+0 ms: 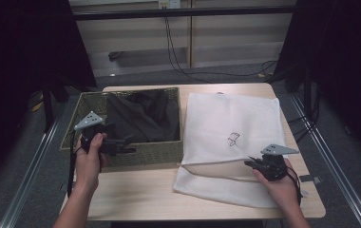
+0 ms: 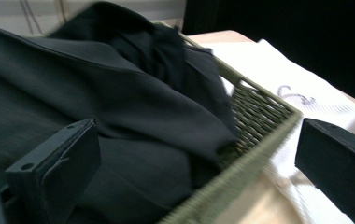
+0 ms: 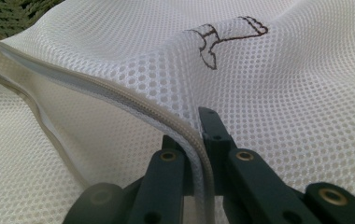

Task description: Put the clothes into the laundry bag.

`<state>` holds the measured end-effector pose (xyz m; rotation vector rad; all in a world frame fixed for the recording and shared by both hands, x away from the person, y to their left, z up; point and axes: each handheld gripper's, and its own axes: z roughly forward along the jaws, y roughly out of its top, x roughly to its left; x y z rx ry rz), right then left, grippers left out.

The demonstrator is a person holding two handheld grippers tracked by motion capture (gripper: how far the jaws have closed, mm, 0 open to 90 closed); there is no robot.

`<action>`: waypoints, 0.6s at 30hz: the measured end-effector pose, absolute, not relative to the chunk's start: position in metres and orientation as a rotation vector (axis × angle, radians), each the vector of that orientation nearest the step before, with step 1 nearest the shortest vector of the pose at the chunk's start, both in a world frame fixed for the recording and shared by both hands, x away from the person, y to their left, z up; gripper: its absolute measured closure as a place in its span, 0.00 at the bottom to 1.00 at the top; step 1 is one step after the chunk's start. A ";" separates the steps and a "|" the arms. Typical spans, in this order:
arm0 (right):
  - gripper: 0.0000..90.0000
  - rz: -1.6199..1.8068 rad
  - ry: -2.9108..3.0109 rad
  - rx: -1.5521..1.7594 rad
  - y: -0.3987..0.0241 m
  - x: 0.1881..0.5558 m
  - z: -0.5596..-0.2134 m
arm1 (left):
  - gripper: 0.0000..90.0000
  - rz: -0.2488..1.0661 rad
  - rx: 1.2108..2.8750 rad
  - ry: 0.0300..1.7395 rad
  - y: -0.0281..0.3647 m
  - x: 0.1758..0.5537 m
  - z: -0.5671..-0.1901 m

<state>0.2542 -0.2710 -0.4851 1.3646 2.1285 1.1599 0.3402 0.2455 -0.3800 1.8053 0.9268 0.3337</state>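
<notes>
The right gripper [image 1: 262,164] clamps the zipper edge of the white mesh laundry bag [image 1: 231,128] on the table (apparently to lift its mouth open), while the left gripper [image 1: 117,145], jaws spread wide and empty, hovers at the wicker basket [image 1: 140,156] beside it holding the dark garment [image 1: 143,116].

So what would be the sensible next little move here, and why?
Probably lower the left gripper onto the dark garment and close on a fold. Its jaws stand wide open with nothing between them, just over the near edge of the wicker basket. The right gripper is shut on the zipper edge of the white mesh bag, lifting its mouth open beside the basket, seemingly ready for the cloth.
</notes>
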 end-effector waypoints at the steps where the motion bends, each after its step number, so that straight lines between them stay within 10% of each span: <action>1: 0.98 1.160 2.128 1.365 -0.271 0.254 -0.485 | 0.00 0.334 1.799 0.928 0.247 0.344 -0.379; 18: 0.98 1.171 2.136 1.361 -0.269 0.254 -0.485 | 0.04 0.223 1.769 1.045 0.289 0.433 -0.391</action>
